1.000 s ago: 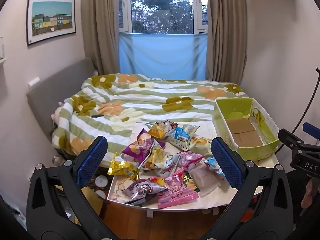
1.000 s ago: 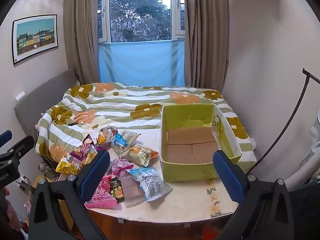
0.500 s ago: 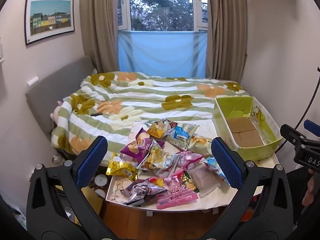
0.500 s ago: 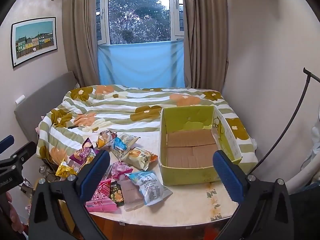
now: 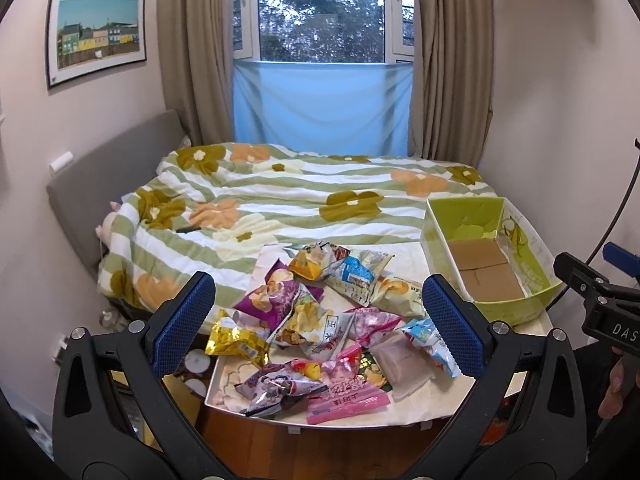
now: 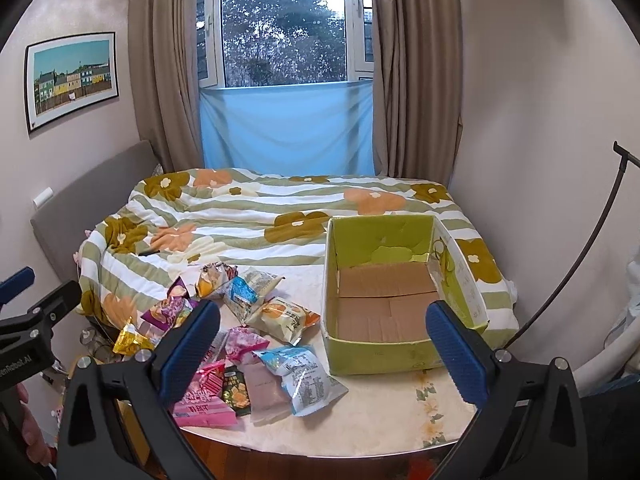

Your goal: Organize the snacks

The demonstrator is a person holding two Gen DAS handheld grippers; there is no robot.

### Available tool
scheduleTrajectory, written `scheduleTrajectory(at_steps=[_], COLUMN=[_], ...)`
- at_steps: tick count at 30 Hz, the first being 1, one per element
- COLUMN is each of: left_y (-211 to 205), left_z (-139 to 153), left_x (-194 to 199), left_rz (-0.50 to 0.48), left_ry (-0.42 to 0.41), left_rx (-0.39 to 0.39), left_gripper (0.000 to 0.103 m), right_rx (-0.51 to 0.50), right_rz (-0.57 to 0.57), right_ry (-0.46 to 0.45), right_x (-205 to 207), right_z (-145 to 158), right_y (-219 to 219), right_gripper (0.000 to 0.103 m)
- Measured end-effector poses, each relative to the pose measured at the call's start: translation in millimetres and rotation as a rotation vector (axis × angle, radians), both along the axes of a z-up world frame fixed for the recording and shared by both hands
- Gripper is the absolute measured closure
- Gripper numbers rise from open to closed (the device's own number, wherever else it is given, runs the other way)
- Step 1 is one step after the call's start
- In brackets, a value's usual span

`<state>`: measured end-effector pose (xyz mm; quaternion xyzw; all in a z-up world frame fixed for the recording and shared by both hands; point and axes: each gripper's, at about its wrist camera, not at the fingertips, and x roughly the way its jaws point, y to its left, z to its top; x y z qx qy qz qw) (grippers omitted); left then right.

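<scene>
green box (image 6: 384, 356) beside snack packets (image 5: 320, 320) (flowered bed (image 5: 304, 196) behind).

Left wrist view looked forward between own claw (image 5: 319, 326) fingers, from above near edge of table (image 5: 440, 404), faced bed (image 5: 304, 196) and window (image 5: 320, 12); snack pile (image 5: 320, 320) centre, green box (image 5: 516, 312) right. Right wrist view faced same way, box (image 6: 372, 356) centre, pile (image 6: 248, 332) lower left. Both shared table (image 6: 380, 424), bed, window.
</scene>
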<state>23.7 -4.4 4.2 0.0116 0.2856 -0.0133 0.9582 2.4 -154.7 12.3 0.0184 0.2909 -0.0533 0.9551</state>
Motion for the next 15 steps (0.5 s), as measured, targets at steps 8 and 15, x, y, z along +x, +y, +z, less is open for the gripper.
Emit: scheduleTrajectory(at_steps=[8, 15], left_y=[-4.0, -3.9], left_z=[0.7, 0.4], left_x=[-2.4, -3.0], left_rz=[-0.006, -0.006], left_ry=[-0.004, -0.006], left_rx=[0.014, 0.016], left_gripper=[0.001, 0.0], right_rx=[0.002, 0.002], right_rz=[0.001, -0.002], right_ry=[-0.009, -0.009], right_x=[-2.8, -2.9], right_z=[-0.9, -1.1], right_y=[3.0, 2.6], right_gripper=[0.0, 0.0])
